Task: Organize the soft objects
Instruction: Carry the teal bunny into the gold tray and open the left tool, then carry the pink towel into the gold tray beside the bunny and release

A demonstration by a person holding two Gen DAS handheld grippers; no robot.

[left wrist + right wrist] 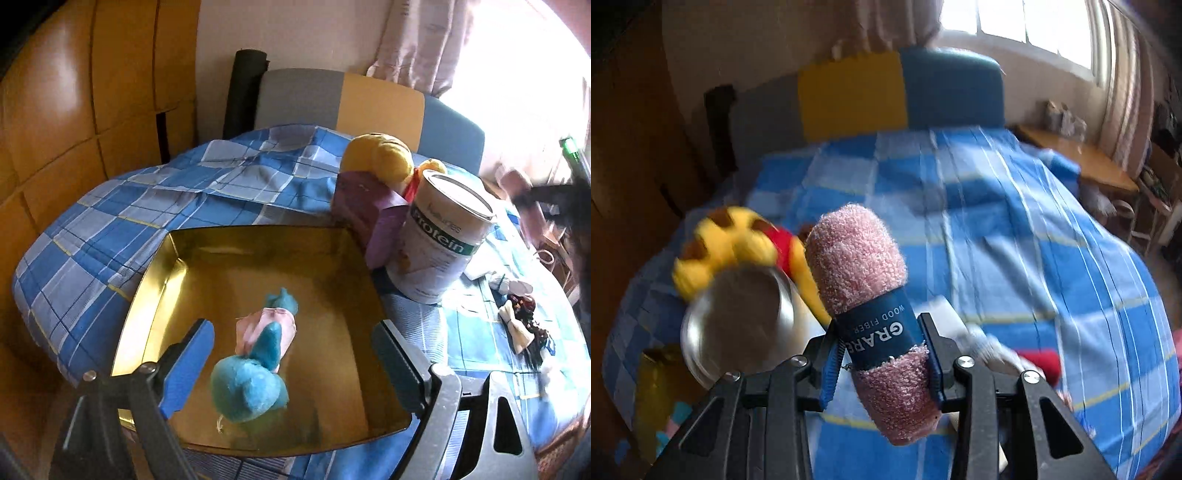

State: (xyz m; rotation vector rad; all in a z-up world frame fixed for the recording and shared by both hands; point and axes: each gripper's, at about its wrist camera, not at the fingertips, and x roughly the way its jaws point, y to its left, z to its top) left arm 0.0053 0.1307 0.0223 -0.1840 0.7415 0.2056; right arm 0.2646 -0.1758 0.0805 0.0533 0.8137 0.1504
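Our left gripper (pixel 291 365) has its fingers (pixel 188 365) spread wide and touching nothing, hovering over the near end of the gold tin (pixel 162 266). A blue soft toy (pixel 255 373) in a pink dress lies loose on the tin's floor between the two fingers, clear of both. The tin sits on the bed (pixel 122 206), which is covered in a blue checked sheet. Just past the tin's far right corner stands a white can (pixel 439 236) marked "Protein", with a yellow plush bear (pixel 380 158) close behind it. A small cream bow (pixel 515 328) lies well to the right on the sheet.

Our right gripper (pixel 882 354) is raised above the bed (pixel 1015 229), fingers (pixel 829 365) pinching a rolled pink towel (pixel 860 273) across its blue paper band; the roll points up and away. To its lower left we see the can (pixel 738 321) and the bear (pixel 738 243), both blurred.
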